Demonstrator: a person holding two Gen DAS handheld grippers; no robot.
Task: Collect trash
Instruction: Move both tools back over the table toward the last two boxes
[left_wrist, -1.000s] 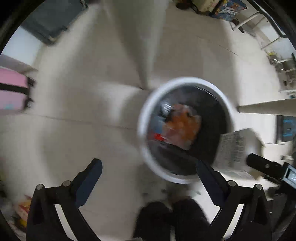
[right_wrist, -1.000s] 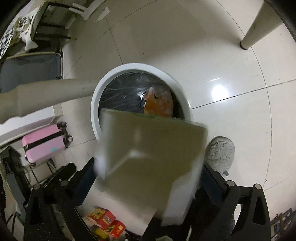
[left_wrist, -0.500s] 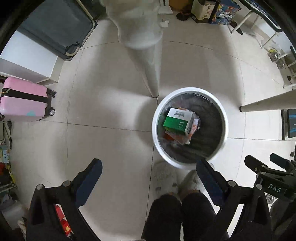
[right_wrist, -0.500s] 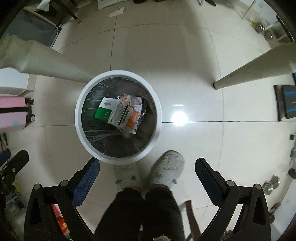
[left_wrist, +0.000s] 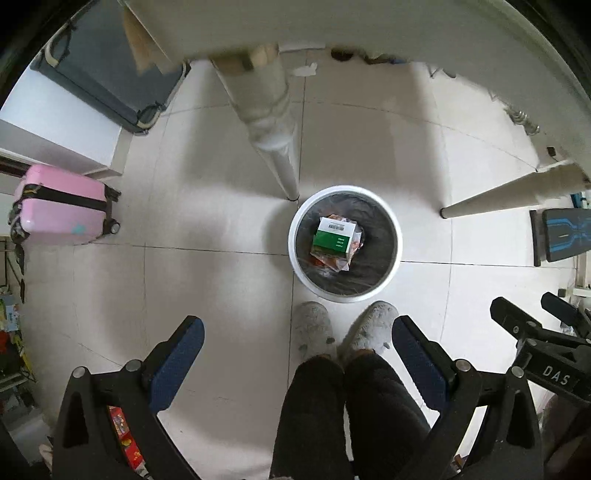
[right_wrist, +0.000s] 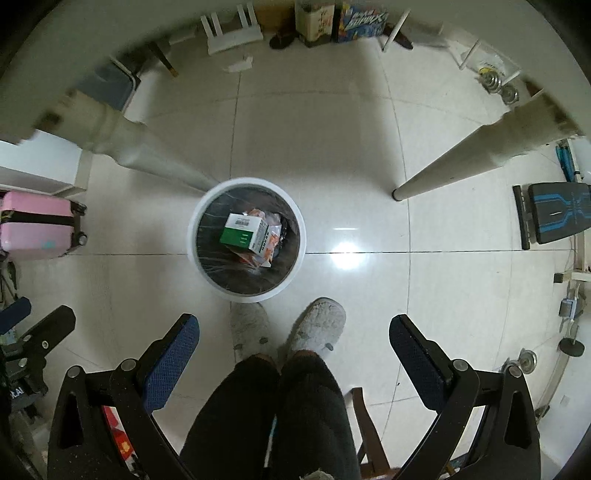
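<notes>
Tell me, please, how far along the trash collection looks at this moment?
Done: a green-and-white box lies on orange wrappers inside the white bin. In hand: nothing; left gripper and right gripper are both open and empty. Left: a paper scrap lies on the floor by the stool.

The bin (left_wrist: 395, 236) stands on the floor (left_wrist: 184, 288) directly ahead of the slippers (left_wrist: 314, 328). A box (left_wrist: 332, 236) lies in the bin on top of what appear to be wrappers (right_wrist: 271, 242). A table leg (left_wrist: 277, 155) stands just behind the bin; a second leg (left_wrist: 498, 195) is to the right. A suitcase (left_wrist: 59, 210) lies far left.
</notes>
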